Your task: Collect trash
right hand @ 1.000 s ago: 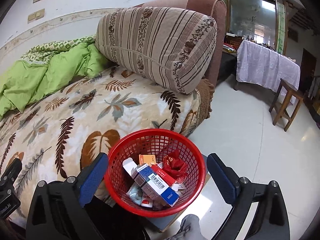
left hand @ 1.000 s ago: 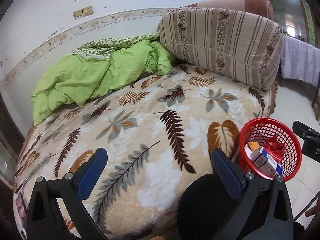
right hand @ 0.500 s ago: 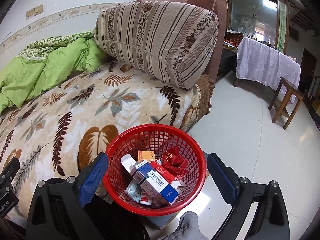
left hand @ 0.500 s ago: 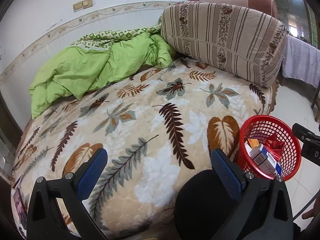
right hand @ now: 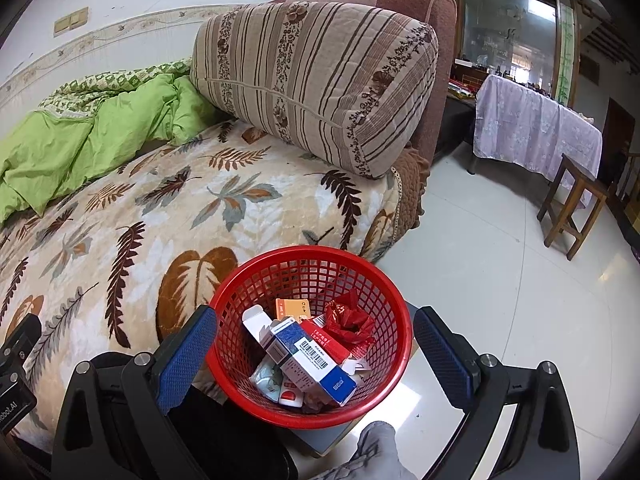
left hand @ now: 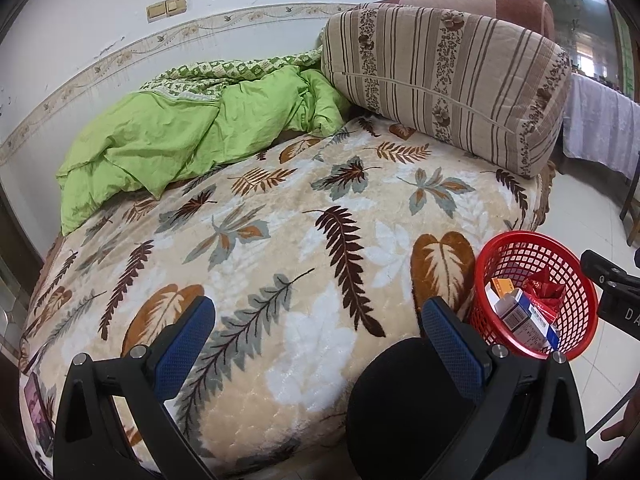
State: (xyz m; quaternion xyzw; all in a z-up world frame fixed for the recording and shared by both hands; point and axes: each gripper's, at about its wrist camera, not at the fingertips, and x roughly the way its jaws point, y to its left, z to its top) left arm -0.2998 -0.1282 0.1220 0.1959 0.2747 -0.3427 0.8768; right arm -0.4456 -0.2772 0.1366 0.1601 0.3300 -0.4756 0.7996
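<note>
Right now both your tongs are spread wide and hold nothing. Your left tongs (left hand: 318, 330) hang over the near edge of the bed (left hand: 280, 240), blue pads apart above the leaf-print blanket (left hand: 248, 216). Your right tongs (right hand: 314, 346) straddle the red basket (right hand: 224, 312) — pads on either side of it, not touching the rim as far as the view shows.

Landmark is the basket:
- Basket sits just off the bed's near corner, on a low grey surface (right hand: 320, 438) over the white tiled floor (right hand: 500, 280).
- Inside it: a blue-and-white carton (right hand: 316, 364) with a barcode lying on top, a red carton (right hand: 330, 342) beside it, an orange box (right hand: 294, 308) at the back, a crumpled red wrapper (right hand: 350, 318) to the right, a blister pack (right hand: 268, 380) underneath.
- Behind the basket, across the bed — a striped bolster cushion (right hand: 316, 84) leaning on the brown headboard (right hand: 432, 60).
- Far left of the basket, against the wall, a bunched green quilt (left hand: 192, 136).
- Right of the basket, well apart: a wooden stool (right hand: 576, 208) and a cloth-draped piece of furniture (right hand: 536, 132).

Bed top between quilt and basket shows only blanket. A dark rounded shape (left hand: 404, 404) blocks the lower left-wrist view; can't tell what it is.
</note>
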